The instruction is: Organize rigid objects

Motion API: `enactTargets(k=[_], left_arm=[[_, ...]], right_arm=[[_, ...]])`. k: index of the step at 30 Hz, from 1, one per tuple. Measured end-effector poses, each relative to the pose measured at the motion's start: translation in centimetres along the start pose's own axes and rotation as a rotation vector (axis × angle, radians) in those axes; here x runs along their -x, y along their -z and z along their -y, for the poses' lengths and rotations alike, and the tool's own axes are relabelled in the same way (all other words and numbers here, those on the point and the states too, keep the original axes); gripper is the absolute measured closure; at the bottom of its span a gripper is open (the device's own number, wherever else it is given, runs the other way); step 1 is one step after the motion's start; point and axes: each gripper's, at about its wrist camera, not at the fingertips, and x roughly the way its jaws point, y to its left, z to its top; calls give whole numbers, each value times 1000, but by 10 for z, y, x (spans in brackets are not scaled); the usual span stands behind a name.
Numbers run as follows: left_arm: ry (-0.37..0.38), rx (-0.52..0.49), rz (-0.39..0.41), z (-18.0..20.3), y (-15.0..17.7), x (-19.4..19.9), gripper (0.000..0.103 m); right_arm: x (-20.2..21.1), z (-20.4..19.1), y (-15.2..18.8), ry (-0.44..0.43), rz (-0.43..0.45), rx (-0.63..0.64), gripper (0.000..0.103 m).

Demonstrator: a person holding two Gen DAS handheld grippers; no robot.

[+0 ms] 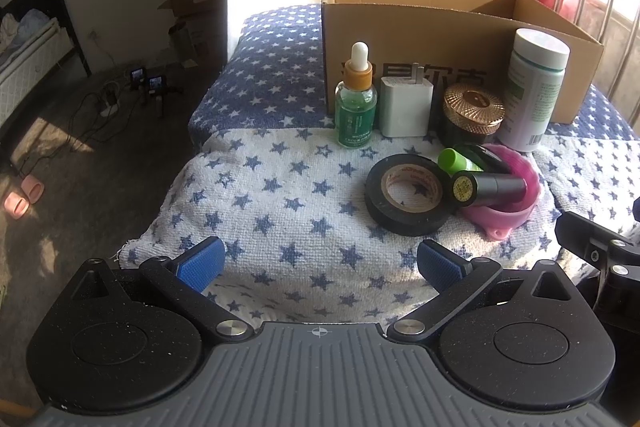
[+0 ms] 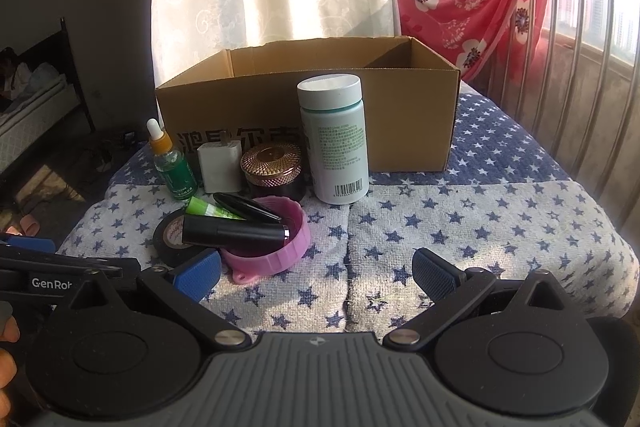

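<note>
Both tongs held wide open and empty above a star-patterned towel, the small items grouped in front of an open cardboard box.

The left tongs [image 1: 320, 265] and the right tongs [image 2: 316, 269] each have their blue pads spread far apart, gripping nothing. On the star-patterned towel [image 1: 280, 195] a green dropper bottle [image 1: 356, 99], a white charger plug [image 1: 405, 107], a dark jar with a copper-coloured lid [image 1: 472, 113] and a tall white pill bottle [image 1: 534, 91] stand upright in a row just in front of the cardboard box [image 1: 440, 27]. Nearer the camera a roll of black tape [image 1: 410, 201] lies flat, touching a pink dish [image 1: 516, 195]. A black tube [image 1: 490, 189] and a green tube [image 1: 456, 161] lie tilted across the dish's rim.
</note>
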Motion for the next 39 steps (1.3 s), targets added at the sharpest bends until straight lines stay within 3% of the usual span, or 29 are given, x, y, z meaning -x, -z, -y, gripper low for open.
enactTargets(k=[21, 28, 34, 37, 39], left_arm=[[39, -11, 10, 4, 3, -4, 0], [195, -37, 86, 10, 14, -2, 0], [324, -120, 183, 26, 20, -1, 3], [352, -162, 201, 37, 19, -4, 10], [365, -177, 202, 42, 17, -9, 24]], right_arm=[[-6, 10, 6, -53, 9, -31, 0], [-5, 26, 3, -146, 94, 3, 0], [-9, 31, -17, -352, 127, 120, 2], [-18, 24, -26, -413, 95, 222, 17], [-26, 17, -33, -460, 63, 284, 30]])
